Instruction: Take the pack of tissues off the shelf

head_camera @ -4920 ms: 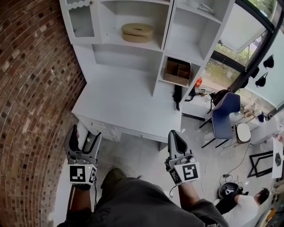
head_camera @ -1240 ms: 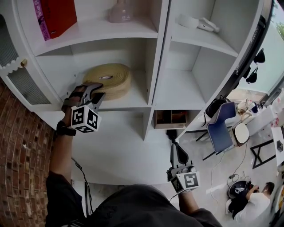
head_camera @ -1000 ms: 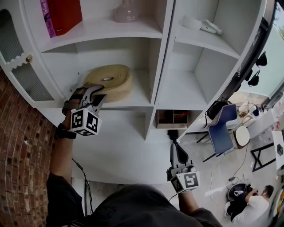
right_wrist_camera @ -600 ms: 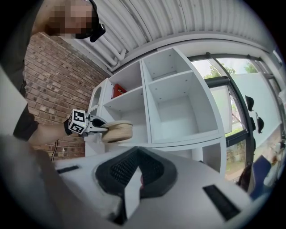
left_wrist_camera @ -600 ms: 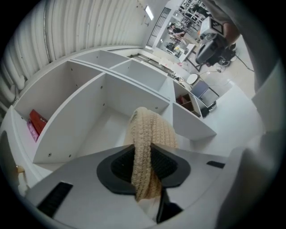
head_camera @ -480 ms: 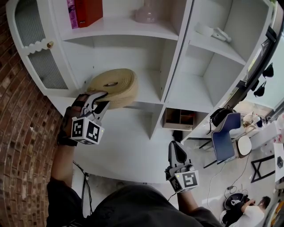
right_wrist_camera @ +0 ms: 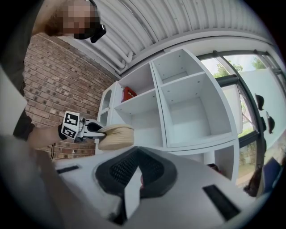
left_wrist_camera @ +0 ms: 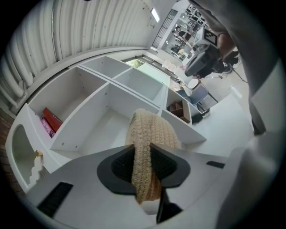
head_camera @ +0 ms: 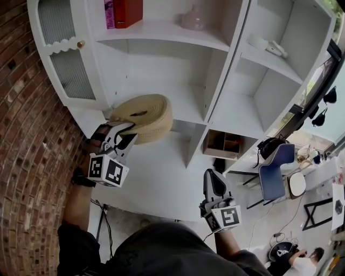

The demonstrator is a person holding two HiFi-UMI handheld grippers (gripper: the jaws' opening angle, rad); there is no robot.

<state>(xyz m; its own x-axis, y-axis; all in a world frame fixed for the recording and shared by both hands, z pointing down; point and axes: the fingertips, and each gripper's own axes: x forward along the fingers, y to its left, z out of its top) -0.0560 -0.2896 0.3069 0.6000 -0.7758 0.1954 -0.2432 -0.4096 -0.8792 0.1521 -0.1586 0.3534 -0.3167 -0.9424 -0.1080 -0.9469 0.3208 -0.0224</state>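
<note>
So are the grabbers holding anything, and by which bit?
The left gripper is clamped on the round woven tissue pack, with its jaws pinching the rim on the near side. The right gripper holds nothing.

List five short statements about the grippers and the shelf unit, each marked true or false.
1. The left gripper is clamped on the woven tissue pack. True.
2. The right gripper holds a cup. False: its jaws are together with nothing between them.
3. A red box stands on an upper shelf. True.
4. The wall beside the shelf unit is white tile. False: it is a brick wall.
5. Both grippers grip the tissue pack. False: only the left does.
</note>
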